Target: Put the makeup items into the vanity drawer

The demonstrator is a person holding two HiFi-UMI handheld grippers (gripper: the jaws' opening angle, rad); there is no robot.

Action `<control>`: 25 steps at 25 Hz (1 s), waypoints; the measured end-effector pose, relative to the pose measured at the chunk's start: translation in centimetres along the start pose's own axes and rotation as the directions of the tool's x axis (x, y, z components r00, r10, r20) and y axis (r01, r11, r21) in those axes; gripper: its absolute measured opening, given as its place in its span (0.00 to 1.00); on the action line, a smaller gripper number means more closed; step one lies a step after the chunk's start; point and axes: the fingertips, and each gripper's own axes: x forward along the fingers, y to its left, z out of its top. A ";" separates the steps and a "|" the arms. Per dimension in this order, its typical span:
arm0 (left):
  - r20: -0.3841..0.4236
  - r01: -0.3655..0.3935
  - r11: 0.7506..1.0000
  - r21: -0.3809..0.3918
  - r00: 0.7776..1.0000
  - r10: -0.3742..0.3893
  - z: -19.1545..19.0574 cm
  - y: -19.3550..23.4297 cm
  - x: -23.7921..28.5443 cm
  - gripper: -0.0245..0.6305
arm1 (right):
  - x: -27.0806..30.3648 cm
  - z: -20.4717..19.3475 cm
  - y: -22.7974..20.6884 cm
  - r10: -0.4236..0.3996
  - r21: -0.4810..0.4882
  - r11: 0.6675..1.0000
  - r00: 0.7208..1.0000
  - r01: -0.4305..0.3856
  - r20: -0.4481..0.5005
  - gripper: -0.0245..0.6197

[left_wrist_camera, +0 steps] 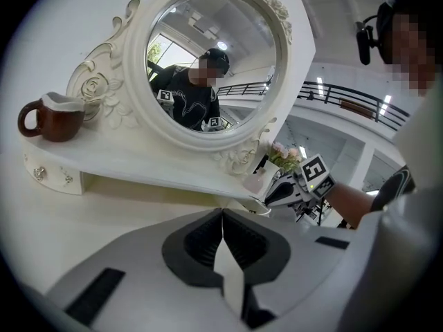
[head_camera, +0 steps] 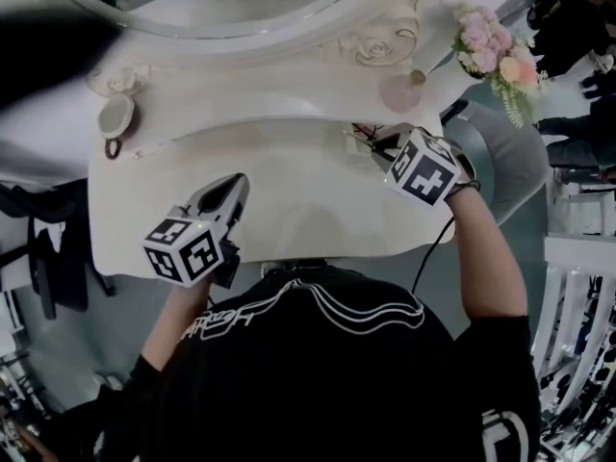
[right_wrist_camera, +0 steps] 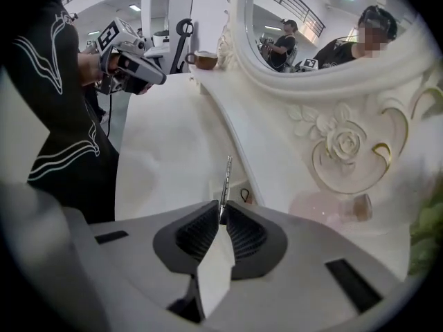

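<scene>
My right gripper (right_wrist_camera: 221, 211) points steeply down over the vanity top (right_wrist_camera: 166, 151) and is shut on a thin silvery makeup tool (right_wrist_camera: 225, 175) that sticks straight out past its tips. In the head view this gripper (head_camera: 382, 148) is at the right, just above a small white holder (head_camera: 360, 140) with dark thin items in it. Low at the left, my left gripper (head_camera: 234, 189) hovers over the tabletop. Its jaws meet in the left gripper view (left_wrist_camera: 222, 214), shut with nothing between them. A small drawer front (left_wrist_camera: 52, 176) with knobs sits closed under the shelf's left end.
A round mirror (left_wrist_camera: 214, 54) in an ornate white frame stands behind the shelf. On the shelf are a brown mug (left_wrist_camera: 52, 118) at the left and a pink perfume bottle (head_camera: 402, 92) at the right. Pink flowers (head_camera: 496, 51) stand past the table's right corner.
</scene>
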 end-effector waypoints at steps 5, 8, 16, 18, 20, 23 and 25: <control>-0.016 0.019 1.000 0.010 1.000 -0.019 0.3 -1.0 1.9 0.07 | 0.8 -3.4 -2.1 -0.017 -0.035 0.999 0.997 0.015 -0.075 0.13; -0.021 0.019 1.000 0.010 1.000 -0.019 0.5 -1.0 2.7 0.07 | 1.6 -4.5 -2.9 0.000 -0.057 0.998 0.995 -0.006 -0.104 0.13; -0.028 0.004 1.000 0.003 1.000 -0.004 0.8 -0.9 3.9 0.07 | 3.8 -4.8 -3.7 0.038 -0.090 0.995 0.994 -0.047 -0.099 0.13; -0.029 -0.001 1.000 -0.001 1.000 0.001 0.8 -0.7 4.0 0.07 | 4.1 -4.8 -3.9 0.044 -0.088 0.995 0.995 -0.052 -0.089 0.13; -0.031 -0.006 1.000 -0.005 0.999 0.006 0.7 -0.6 4.1 0.07 | 4.1 -4.7 -3.9 0.056 -0.071 0.996 0.996 -0.061 -0.074 0.13; -0.037 -0.009 1.000 -0.008 0.999 0.008 0.7 -0.4 4.1 0.07 | 3.9 -4.4 -3.8 0.076 -0.036 0.996 0.996 -0.077 -0.042 0.13; -0.037 -0.006 1.000 -0.007 0.999 0.006 0.7 -0.5 4.1 0.07 | 3.4 -4.0 -3.6 0.080 -0.008 0.997 0.997 -0.080 -0.008 0.17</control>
